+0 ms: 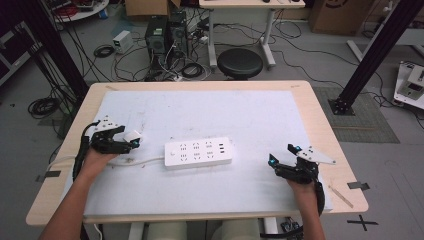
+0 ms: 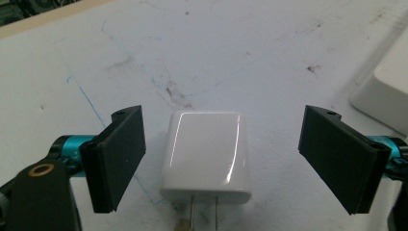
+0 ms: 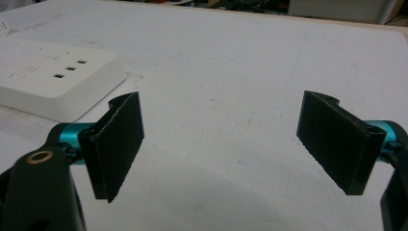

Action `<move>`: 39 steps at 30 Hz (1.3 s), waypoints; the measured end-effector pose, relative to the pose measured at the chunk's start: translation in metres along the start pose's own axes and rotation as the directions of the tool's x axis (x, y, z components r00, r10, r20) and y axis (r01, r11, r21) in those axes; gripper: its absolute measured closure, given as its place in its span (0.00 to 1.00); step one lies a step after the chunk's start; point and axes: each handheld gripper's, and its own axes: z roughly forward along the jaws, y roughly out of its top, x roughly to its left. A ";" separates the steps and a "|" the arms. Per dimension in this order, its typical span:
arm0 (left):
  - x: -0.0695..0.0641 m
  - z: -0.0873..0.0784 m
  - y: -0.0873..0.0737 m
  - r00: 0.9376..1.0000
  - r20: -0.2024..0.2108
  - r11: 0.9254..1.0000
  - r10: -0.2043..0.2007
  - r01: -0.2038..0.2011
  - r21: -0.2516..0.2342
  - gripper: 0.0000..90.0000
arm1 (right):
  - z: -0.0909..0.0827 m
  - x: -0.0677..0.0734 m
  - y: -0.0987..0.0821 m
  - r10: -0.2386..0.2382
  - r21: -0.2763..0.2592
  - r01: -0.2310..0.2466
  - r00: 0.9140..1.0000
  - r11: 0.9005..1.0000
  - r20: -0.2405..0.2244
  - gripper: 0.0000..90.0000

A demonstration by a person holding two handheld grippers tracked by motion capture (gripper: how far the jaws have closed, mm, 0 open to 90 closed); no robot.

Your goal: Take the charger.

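The left gripper (image 2: 223, 159) has its jaws spread wide around the white charger (image 2: 208, 154) at lower centre, not touching it; the right gripper (image 3: 221, 149) gapes too.

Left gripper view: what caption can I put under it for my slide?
The open left gripper straddles a white plug adapter lying on the white table mat, jaws not yet touching it.

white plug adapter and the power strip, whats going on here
A person holds a two-jaw gripper in each hand at a table. The left gripper, jaws open, straddles a small glossy white plug adapter lying flat on the white mat, without touching it. A white rectangular power strip lies mid-table. The right gripper is open with nothing between its jaws, right of the strip.
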 end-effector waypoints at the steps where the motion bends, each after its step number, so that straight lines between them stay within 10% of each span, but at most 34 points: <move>1: 0.000 0.002 -0.001 1.000 -0.004 1.000 -0.006 0.006 0.004 0.18 | 0.000 0.000 0.000 0.001 0.001 -0.001 1.000 1.000 0.000 0.19; 19: 0.003 0.016 -0.009 0.999 -0.030 0.989 -0.017 0.021 0.149 0.27 | 0.001 0.000 0.000 -0.003 0.006 0.003 1.000 1.000 -0.002 0.19; 28: 0.000 0.013 -0.008 1.000 0.002 0.990 -0.014 0.013 0.141 0.47 | 0.001 0.000 0.000 -0.004 0.008 0.004 1.000 1.000 0.001 0.19; 39: -0.002 0.002 -0.003 0.999 -0.017 0.993 -0.040 0.042 0.108 0.47 | 0.001 0.000 0.000 0.003 0.006 -0.003 1.000 1.000 -0.003 0.19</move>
